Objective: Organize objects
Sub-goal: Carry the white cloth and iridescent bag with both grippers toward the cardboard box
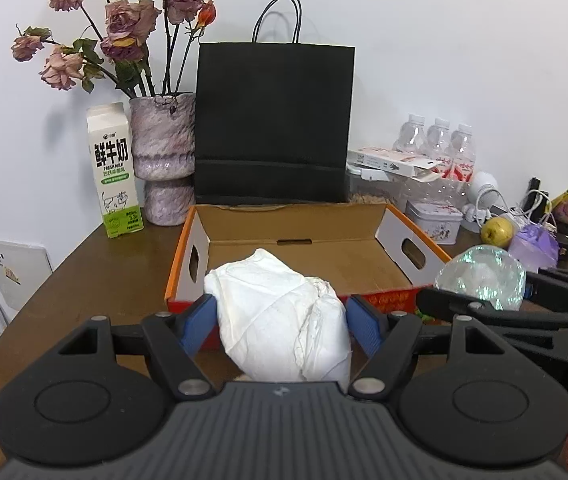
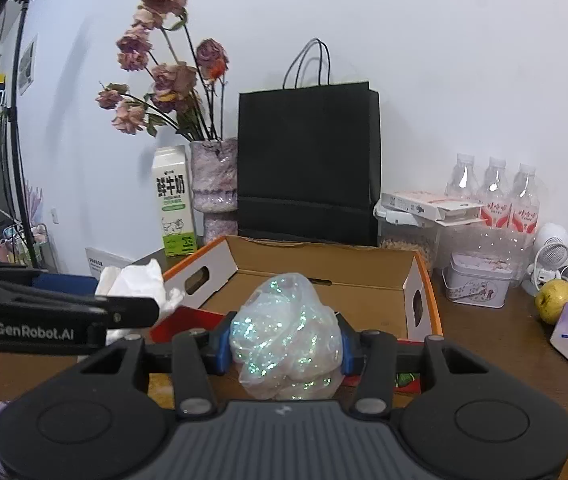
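Observation:
My left gripper [image 1: 281, 322] is shut on a crumpled white paper wad [image 1: 284, 320], held just before the near wall of an open cardboard tray box [image 1: 364, 252] with orange rims. My right gripper [image 2: 286, 346] is shut on a crumpled iridescent plastic wrap ball [image 2: 288, 340], also at the box's near edge. The wrap ball shows at the right of the left wrist view [image 1: 482, 276], and the white wad shows at the left of the right wrist view [image 2: 139, 280]. The box inside looks empty.
Behind the box stand a black paper bag [image 1: 273, 120], a vase of dried roses [image 1: 163, 156] and a milk carton [image 1: 113, 172]. To the right are water bottles [image 1: 438, 140], a tin [image 1: 436, 220], a yellow-green apple [image 1: 496, 232] and a purple packet [image 1: 532, 246].

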A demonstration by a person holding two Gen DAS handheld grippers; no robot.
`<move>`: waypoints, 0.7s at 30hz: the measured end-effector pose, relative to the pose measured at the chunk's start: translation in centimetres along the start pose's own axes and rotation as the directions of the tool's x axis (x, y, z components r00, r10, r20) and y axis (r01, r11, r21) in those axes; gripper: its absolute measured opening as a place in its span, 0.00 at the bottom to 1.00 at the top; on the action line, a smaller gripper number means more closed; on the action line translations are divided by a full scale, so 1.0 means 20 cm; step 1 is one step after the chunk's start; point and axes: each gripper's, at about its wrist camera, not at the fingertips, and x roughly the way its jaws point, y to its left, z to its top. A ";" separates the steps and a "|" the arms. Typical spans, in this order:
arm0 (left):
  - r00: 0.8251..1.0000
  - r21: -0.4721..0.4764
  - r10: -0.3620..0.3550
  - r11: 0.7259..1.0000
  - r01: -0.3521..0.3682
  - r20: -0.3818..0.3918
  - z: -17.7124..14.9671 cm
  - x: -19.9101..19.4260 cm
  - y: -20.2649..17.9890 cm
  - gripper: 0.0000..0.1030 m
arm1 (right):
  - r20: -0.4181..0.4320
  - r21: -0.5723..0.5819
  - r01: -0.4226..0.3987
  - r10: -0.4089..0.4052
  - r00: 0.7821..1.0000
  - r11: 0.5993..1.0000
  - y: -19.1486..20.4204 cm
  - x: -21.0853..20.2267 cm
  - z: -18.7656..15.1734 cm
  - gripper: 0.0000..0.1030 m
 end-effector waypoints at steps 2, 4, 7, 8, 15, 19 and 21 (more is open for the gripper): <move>1.000 -0.007 0.000 1.000 0.000 -0.002 0.02 0.04 0.00 0.71 | -0.004 0.002 -0.003 0.003 1.000 1.000 -0.02 0.04 0.01 0.45; 1.000 -0.009 0.007 1.000 -0.007 -0.006 0.04 0.08 0.00 0.71 | -0.006 0.001 -0.005 0.005 1.000 1.000 -0.04 0.08 0.02 0.45; 1.000 -0.009 0.015 1.000 -0.015 -0.008 0.07 0.12 0.00 0.71 | -0.005 -0.001 -0.010 0.010 1.000 1.000 -0.07 0.13 0.05 0.45; 1.000 -0.008 0.018 1.000 -0.018 -0.007 0.07 0.13 0.00 0.71 | -0.002 0.000 -0.012 0.012 1.000 1.000 -0.08 0.15 0.06 0.45; 0.999 -0.039 0.028 0.999 -0.029 -0.025 0.14 0.24 0.02 0.71 | 0.021 -0.008 -0.025 0.025 0.999 1.000 -0.13 0.24 0.15 0.45; 0.999 -0.049 0.040 0.998 -0.042 -0.030 0.18 0.31 0.03 0.71 | 0.024 -0.007 -0.032 0.033 0.999 0.999 -0.17 0.31 0.18 0.45; 0.998 -0.057 0.048 0.997 -0.050 -0.033 0.20 0.35 0.04 0.71 | 0.017 -0.008 -0.039 0.039 0.999 0.999 -0.18 0.36 0.19 0.45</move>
